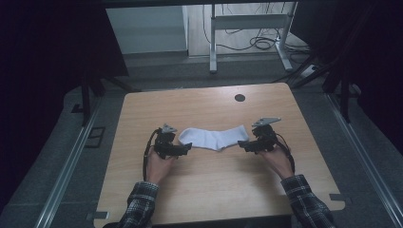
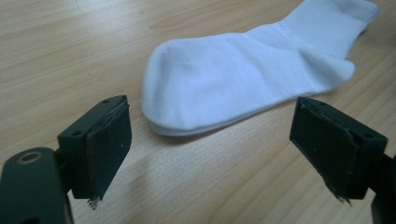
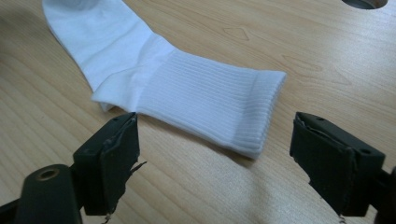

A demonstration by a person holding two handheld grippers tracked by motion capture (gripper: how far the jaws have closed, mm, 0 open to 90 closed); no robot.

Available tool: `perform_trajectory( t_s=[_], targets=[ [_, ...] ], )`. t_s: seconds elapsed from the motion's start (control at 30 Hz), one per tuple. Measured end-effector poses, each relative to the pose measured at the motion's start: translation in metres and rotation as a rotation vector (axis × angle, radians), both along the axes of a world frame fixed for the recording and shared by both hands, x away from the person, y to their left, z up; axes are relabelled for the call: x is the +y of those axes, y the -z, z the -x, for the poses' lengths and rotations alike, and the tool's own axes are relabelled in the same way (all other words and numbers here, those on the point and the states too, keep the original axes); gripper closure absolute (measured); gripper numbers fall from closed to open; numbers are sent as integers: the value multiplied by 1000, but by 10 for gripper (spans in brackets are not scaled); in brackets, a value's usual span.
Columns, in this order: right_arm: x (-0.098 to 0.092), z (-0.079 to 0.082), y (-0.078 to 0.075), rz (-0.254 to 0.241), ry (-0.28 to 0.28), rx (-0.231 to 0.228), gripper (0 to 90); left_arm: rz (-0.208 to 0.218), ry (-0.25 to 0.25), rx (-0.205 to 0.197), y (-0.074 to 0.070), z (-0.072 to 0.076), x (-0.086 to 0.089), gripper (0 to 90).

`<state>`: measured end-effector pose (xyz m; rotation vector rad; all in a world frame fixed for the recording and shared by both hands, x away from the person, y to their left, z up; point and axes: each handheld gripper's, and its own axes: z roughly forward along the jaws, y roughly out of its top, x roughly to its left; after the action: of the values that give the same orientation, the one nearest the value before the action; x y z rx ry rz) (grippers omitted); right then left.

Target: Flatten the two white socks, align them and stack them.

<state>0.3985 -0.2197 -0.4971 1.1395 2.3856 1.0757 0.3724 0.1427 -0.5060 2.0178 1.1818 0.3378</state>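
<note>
Two claws, and we've got both spread apart with nothing in them: left claw (image 1: 183, 149) by the toe, right claw (image 1: 243, 145) by the cuff of the white ribbed cotton sock (image 1: 214, 137), flat mid-table on the light wooden table (image 1: 209, 185), probably so each end's grabbable.

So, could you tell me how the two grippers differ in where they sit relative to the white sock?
The left gripper sits at the rounded toe end of the sock; the right gripper sits at the ribbed cuff end. The left gripper lies slightly nearer the person than the right gripper. Both have jaws standing open with nothing between them, both point inward toward the sock without touching it, and both hang low over the wooden table.
</note>
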Motion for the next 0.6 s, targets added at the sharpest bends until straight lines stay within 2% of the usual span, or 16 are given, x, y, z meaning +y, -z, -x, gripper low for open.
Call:
perform_trajectory(
  t_s=[0.37,0.6],
  targets=[
    [-5,18,-8,0,-28,-19,149,-51,32,-34,-5,23,4,124],
    [-11,29,-11,6,-38,-24,148,-42,39,-32,-7,37,10,125]
  ],
)
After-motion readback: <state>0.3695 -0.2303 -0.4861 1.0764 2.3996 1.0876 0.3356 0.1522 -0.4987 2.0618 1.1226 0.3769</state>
